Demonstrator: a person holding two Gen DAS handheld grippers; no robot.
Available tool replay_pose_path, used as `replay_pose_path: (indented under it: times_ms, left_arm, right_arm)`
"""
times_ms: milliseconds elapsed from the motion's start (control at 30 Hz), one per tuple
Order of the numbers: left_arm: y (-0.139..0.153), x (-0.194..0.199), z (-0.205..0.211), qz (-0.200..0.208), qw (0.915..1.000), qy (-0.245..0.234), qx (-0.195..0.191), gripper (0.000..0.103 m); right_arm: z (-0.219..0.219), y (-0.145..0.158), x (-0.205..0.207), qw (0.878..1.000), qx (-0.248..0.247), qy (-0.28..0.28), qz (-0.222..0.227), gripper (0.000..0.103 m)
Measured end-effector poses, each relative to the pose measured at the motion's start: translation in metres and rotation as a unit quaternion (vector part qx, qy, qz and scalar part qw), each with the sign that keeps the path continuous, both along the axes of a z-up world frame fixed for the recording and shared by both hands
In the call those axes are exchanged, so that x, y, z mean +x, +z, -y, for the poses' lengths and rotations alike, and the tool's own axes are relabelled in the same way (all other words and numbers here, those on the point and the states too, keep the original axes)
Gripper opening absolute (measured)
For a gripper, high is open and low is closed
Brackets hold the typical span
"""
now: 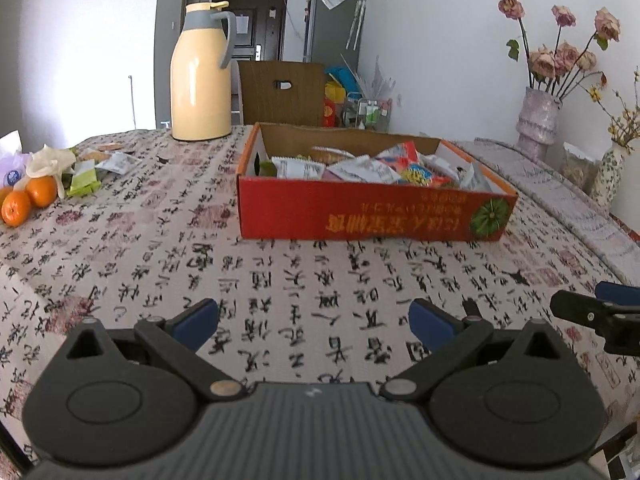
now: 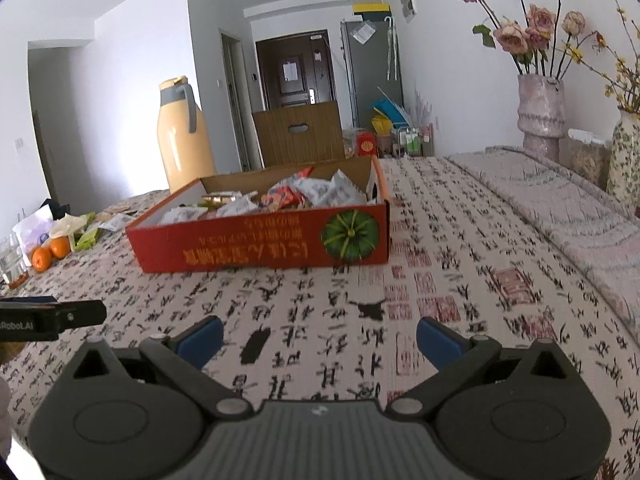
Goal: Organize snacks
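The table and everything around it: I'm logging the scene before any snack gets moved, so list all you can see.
Snack box: one, red cardboard, table centre, full of packets.
Snack packets: many, mostly white, inside the box.
Loose snacks: several, green and white, table's left edge.
Oranges: at least two, orange, beside the loose snacks.
Thermos jug: one, cream with grey handle, behind the box.
Vases: two, with dried flowers, right.
Chair: one, brown, behind the table.
Tablecloth: one, calligraphy print.
Left gripper: black, blue pads, jaws open, empty.
Right gripper: same, jaws open, empty.
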State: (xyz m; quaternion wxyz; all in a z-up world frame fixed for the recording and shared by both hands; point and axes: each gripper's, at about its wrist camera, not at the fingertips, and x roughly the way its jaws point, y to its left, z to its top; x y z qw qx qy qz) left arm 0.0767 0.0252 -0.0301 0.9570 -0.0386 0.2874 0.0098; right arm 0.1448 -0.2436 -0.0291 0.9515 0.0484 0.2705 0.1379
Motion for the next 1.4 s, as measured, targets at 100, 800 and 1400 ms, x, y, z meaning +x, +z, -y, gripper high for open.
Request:
replay_pose_path:
  times_ms: [100, 800, 1400]
  left_arm:
    - [-0.0017, -0.0020, 0.0007, -0.003, 1.0000, -0.002, -0.001, 0.103]
    - [-0.0022, -0.0072, 0.0025, -0.001, 1.0000, -0.004, -0.002, 0.103]
    - [-0.0005, -0.0081, 0.0026, 0.002, 1.0000, -0.008, -0.002, 0.103]
  right_arm:
    - [0.0000, -0.0025, -0.0014, 1.000, 0.000, 0.000, -0.005, 0.103]
    - [-0.0023, -0.0030, -0.0047, 1.000, 0.000, 0.002, -0.006, 0.103]
    - [-0.0026, -0.0029, -0.0047, 1.000, 0.000, 0.002, -0.006, 0.103]
